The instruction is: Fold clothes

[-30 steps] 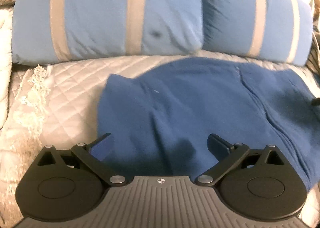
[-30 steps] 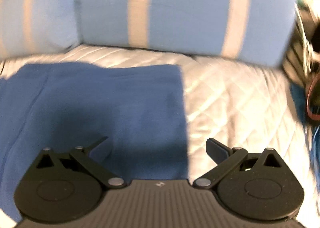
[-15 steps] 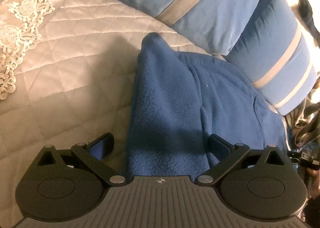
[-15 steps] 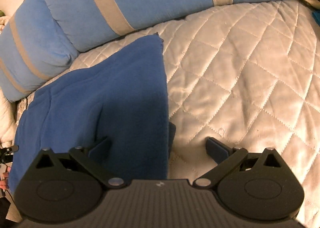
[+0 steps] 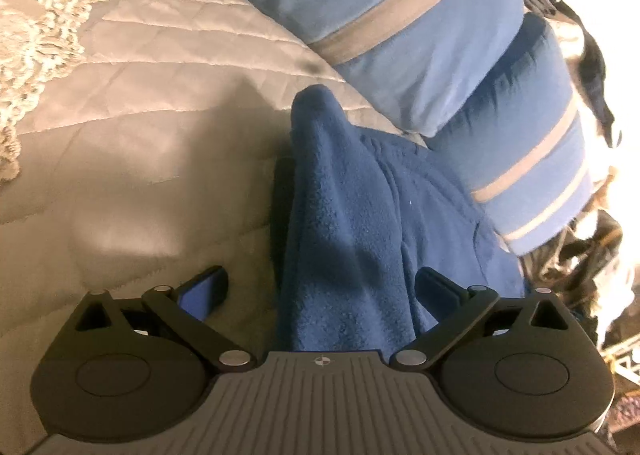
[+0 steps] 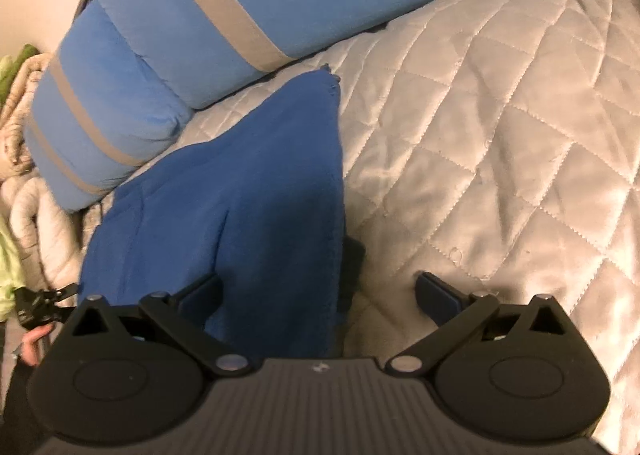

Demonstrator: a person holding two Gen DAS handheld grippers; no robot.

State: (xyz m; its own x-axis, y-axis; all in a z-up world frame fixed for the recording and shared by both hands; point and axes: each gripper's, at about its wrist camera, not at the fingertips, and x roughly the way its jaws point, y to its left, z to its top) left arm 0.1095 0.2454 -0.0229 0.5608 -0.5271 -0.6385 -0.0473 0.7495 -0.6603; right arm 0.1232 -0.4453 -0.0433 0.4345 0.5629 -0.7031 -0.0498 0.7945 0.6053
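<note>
A dark blue fleece garment (image 5: 352, 223) lies flat on the quilted bedspread, running back toward the pillows. My left gripper (image 5: 320, 287) is open and straddles the garment's left edge: one finger over bare quilt, the other over fleece. In the right wrist view the same blue garment (image 6: 248, 191) comes to a corner near the pillows. My right gripper (image 6: 318, 291) is open astride its right edge, left finger above the cloth, right finger above the quilt. Neither gripper holds the fabric.
Two light blue pillows with beige stripes (image 5: 420, 15) (image 6: 240, 7) lie along the head of the bed. The cream quilted bedspread (image 6: 500, 135) spreads around the garment, with a lace trim (image 5: 36, 27) at far left. A hand (image 6: 34, 343) shows at the lower left.
Both grippers have swung from facing the pillows squarely to a slanted view and come lower over the garment's two side edges. Both stay open.
</note>
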